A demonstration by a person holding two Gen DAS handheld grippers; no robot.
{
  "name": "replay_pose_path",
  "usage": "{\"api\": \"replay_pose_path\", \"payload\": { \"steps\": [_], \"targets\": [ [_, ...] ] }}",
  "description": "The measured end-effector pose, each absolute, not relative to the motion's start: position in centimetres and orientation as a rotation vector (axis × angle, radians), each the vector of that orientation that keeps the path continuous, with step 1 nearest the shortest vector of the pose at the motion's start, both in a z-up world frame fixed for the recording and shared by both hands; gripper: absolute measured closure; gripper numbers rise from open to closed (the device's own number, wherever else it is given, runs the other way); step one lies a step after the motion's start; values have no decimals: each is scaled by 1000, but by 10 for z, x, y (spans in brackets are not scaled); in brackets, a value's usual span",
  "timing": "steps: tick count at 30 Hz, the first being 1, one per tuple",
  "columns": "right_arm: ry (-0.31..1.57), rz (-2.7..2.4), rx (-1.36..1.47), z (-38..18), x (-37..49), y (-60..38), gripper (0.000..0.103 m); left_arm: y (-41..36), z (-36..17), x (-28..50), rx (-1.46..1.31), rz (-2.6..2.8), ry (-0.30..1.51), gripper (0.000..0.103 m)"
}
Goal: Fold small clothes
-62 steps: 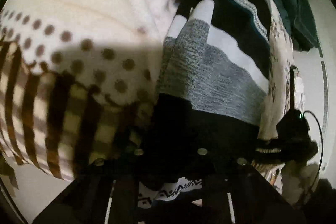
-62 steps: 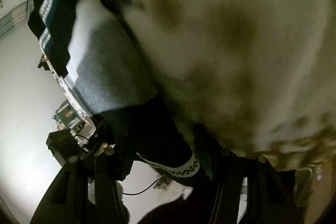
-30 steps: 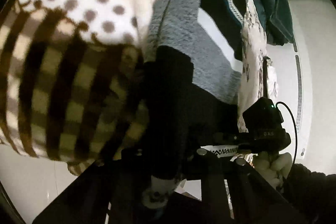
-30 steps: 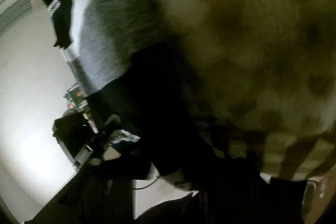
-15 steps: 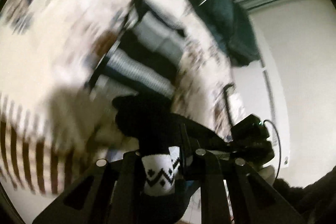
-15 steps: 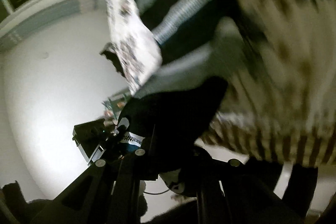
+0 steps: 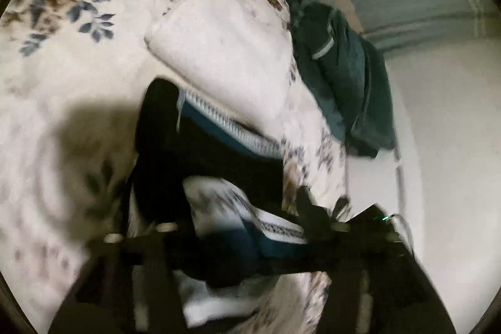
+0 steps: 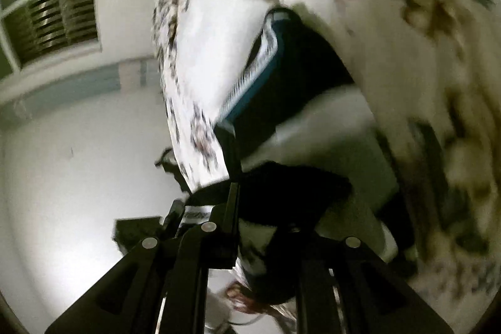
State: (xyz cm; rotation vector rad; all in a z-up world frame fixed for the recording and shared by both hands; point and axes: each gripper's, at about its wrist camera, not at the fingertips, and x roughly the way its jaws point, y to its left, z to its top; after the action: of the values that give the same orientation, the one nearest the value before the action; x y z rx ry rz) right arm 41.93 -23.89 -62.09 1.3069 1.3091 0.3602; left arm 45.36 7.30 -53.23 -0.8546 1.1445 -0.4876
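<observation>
the dark sweater with its patterned white band lies doubled over on the flowered bedspread, just below a white pillow. the left claw has just been spreading, and its blurred jaws seem to press nothing. the right claw is pinched on the dark hem. one fold looks made; smoothing and a tidier second fold seem left.

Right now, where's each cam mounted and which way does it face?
Left wrist: on the left gripper, angled down at the floral bedspread and dark sock; own fingers show.
Right wrist: on the right gripper, facing the same bed; its fingers pinch the sock.
Shared: sock, bedspread.
</observation>
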Motion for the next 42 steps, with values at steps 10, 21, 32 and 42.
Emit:
{"api": "replay_pose_path", "payload": {
  "steps": [10, 21, 32, 42],
  "targets": [
    [1107, 332, 1389, -608, 469, -275, 36, 108, -539, 491, -821, -409, 1115, 37],
    [1319, 270, 690, -621, 479, -230, 94, 49, -554, 517, -328, -423, 1132, 95],
    [1192, 124, 627, -580, 513, -239, 97, 60, -559, 569, -406, -402, 1140, 94],
    [1381, 119, 773, -632, 524, -267, 56, 104, -577, 549, -659, -417, 1225, 36]
  ]
}}
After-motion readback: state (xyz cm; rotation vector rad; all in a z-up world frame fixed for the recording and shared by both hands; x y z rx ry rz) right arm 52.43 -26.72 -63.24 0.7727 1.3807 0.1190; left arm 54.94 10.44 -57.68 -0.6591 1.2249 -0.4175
